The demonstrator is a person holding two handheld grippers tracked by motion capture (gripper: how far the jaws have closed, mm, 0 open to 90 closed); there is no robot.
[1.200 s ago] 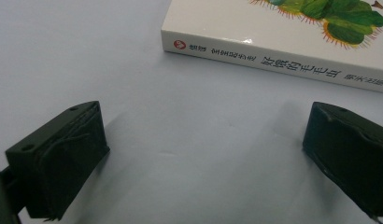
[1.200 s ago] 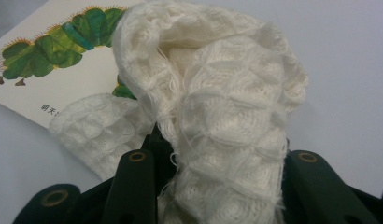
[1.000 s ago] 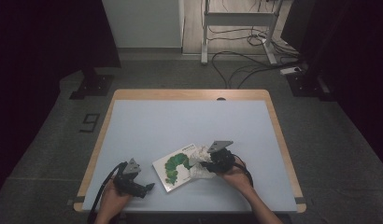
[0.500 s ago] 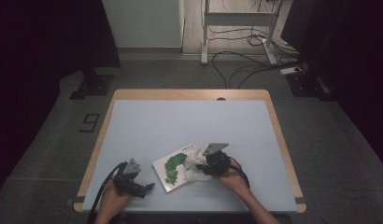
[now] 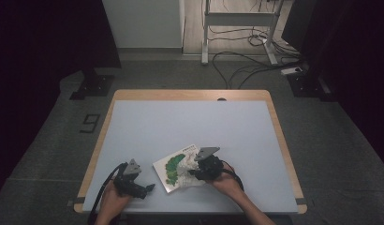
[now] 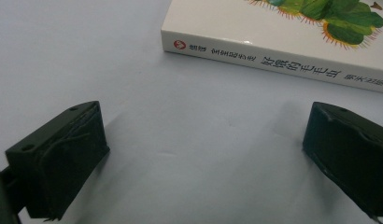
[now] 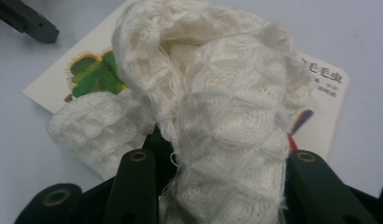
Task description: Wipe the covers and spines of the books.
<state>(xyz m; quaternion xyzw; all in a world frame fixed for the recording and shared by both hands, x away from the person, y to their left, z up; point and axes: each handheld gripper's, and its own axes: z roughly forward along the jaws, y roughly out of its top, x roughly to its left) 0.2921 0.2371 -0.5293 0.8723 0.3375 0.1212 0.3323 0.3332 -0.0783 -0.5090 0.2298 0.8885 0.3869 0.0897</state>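
Down at the near edge of the pale counter (image 5: 190, 122), a white knitted cloth (image 7: 217, 107) is bunched up between the jaws of the right hand-held gripper (image 7: 217, 186), which are closed narrow on it; the knit rises in a thick fold straight ahead of that gripper and droops over onto a picture book (image 5: 173, 168). The book lies flat on the counter, its cover showing a green leafy drawing, and the cloth rests partly on its right half, with one small lobe of knit spilling toward the book's nearer corner. In the high view the right hand-held gripper sits at the book's right edge, over the cloth.

The left hand-held gripper (image 6: 203, 154) rests low on the counter just left of the book, its jaws spread wide with bare surface between them. The book's spine runs across just beyond its fingertips, near but not touching.
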